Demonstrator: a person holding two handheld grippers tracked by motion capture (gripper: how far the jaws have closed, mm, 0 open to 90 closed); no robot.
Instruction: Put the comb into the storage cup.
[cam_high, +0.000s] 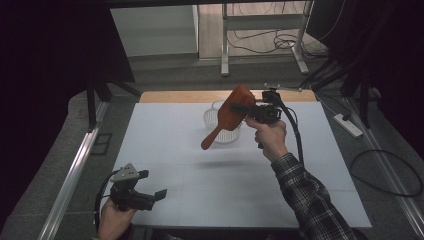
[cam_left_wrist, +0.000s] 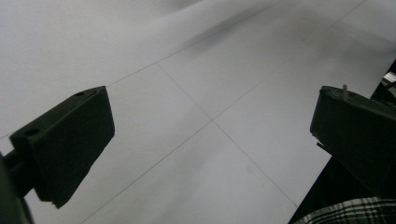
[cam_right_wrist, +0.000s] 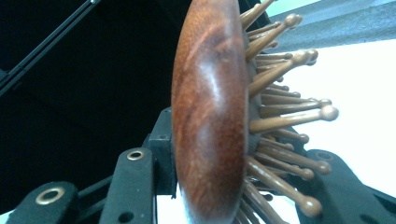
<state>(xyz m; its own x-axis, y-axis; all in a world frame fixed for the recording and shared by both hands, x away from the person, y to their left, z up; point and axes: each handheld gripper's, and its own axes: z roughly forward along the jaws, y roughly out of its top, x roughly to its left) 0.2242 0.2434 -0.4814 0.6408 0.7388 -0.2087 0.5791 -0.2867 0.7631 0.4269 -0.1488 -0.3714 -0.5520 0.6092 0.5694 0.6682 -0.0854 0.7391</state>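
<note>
My right gripper (cam_high: 248, 111), at upper centre of the high view, pinches a wooden hairbrush (cam_high: 231, 114); my left gripper (cam_high: 152, 196), lower left, hangs spread.

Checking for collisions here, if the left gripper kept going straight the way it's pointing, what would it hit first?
Probably the white table top: the left gripper, jaws open and empty, points slightly down at it. Nothing else shows in that line.

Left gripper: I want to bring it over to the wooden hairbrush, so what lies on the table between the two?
In the high view, only bare white table lies between the left gripper and the raised wooden hairbrush. The clear ribbed cup stands behind the brush.
</note>
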